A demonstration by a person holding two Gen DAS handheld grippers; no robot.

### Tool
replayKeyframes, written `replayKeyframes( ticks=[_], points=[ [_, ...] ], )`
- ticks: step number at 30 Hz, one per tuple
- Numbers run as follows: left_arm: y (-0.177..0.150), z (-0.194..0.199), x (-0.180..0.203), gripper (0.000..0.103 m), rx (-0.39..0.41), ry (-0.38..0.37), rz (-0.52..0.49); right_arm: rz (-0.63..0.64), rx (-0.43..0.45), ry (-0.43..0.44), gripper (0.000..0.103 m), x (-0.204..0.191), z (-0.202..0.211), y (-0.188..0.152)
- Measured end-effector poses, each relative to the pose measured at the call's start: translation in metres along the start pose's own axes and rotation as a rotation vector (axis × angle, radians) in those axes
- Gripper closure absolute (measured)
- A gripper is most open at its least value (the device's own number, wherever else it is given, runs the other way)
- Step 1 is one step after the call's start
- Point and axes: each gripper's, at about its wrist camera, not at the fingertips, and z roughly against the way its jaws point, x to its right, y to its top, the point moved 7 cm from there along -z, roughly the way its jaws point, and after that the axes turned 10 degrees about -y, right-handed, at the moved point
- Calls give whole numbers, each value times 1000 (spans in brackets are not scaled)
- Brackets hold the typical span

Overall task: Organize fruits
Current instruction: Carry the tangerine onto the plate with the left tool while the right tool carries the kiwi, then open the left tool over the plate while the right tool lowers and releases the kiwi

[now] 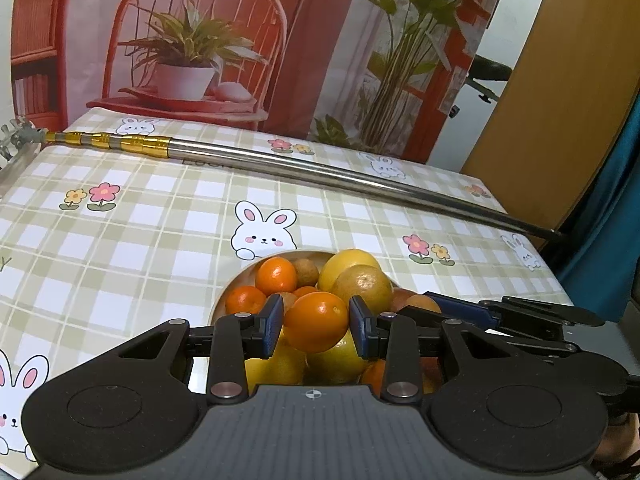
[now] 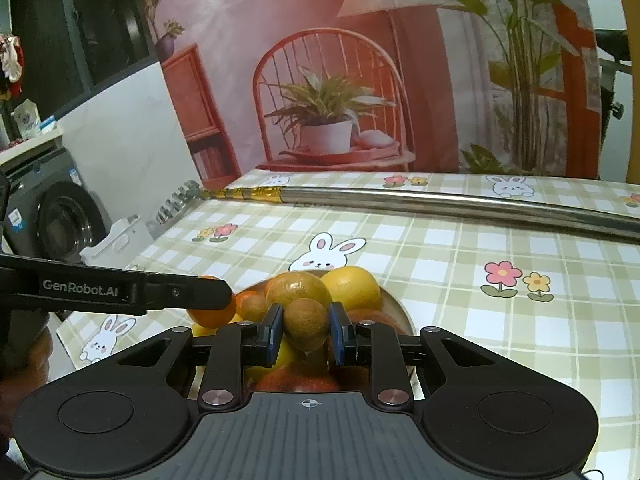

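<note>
A shallow bowl [image 1: 240,280] piled with oranges, lemons and small brown fruits sits on the checked tablecloth. In the left wrist view my left gripper [image 1: 316,324] is shut on an orange [image 1: 316,320], its blue pads pressing both sides, just above the pile. In the right wrist view my right gripper [image 2: 306,330] is shut on a small round brown fruit [image 2: 306,322] over the same bowl [image 2: 400,308]. The left gripper's black finger [image 2: 188,292] reaches in from the left with the orange [image 2: 212,316] under it. The right gripper's arm [image 1: 500,312] shows at the right of the bowl.
A long metal pole [image 1: 320,168] with gold bands lies across the far part of the table [image 1: 120,240]. A printed backdrop of a red chair and plants hangs behind. Left of the table stand a washing machine [image 2: 60,216] and a white crate [image 2: 120,240].
</note>
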Motion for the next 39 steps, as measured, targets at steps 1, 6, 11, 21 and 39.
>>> replayKeyframes(
  ticks=[1,6,11,21,39],
  points=[
    [0,-1,-1,65,-1,0,-2,2,-3,1,80,0,-1,0],
    [0,-4,-1,65,1,24,-29,8,-12,2,80,-1,-5,-1],
    [0,-8,0,65,-6,23,-56,7,-25,-1,80,1,-7,-3],
    [0,-14,2,65,-7,30,-93,21,-24,1,80,0,-9,-4],
    [1,-15,5,65,-2,34,-108,22,-7,-10,80,3,-6,0]
  ],
)
